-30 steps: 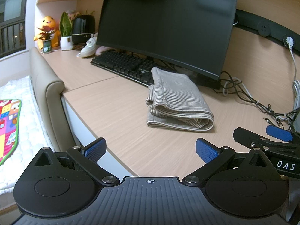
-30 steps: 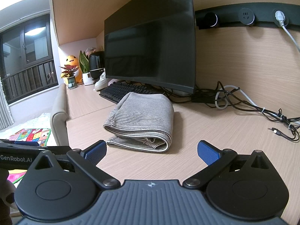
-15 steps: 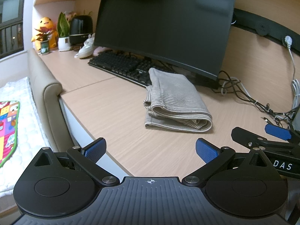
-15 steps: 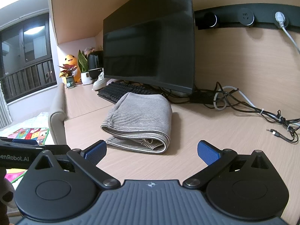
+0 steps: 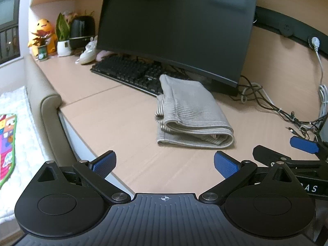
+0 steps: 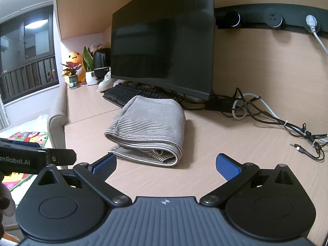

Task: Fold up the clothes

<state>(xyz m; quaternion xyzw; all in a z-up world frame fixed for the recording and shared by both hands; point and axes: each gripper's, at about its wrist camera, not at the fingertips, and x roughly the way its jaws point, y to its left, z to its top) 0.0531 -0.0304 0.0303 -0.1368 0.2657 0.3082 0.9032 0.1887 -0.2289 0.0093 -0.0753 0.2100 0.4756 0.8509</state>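
Observation:
A grey striped garment (image 5: 192, 112) lies folded in a neat stack on the wooden desk (image 5: 114, 119), just in front of the keyboard. In the right wrist view the same folded garment (image 6: 149, 127) sits ahead and slightly left. My left gripper (image 5: 165, 164) is open, held back near the desk's front edge with nothing between its blue pads. My right gripper (image 6: 166, 165) is open too and holds nothing, a short way short of the stack. The right gripper's body (image 5: 297, 160) shows at the right edge of the left wrist view.
A large dark monitor (image 5: 176, 26) and a black keyboard (image 5: 127, 73) stand behind the garment. Tangled cables (image 6: 276, 121) lie at the right of the desk. Plants and a yellow plush toy (image 5: 44, 34) sit at the far left corner. A padded chair back (image 5: 41, 94) borders the desk's left edge.
Both grippers have drawn back and tilted slightly, so the folded garment sits a little farther away in both views. The garment itself has not moved.

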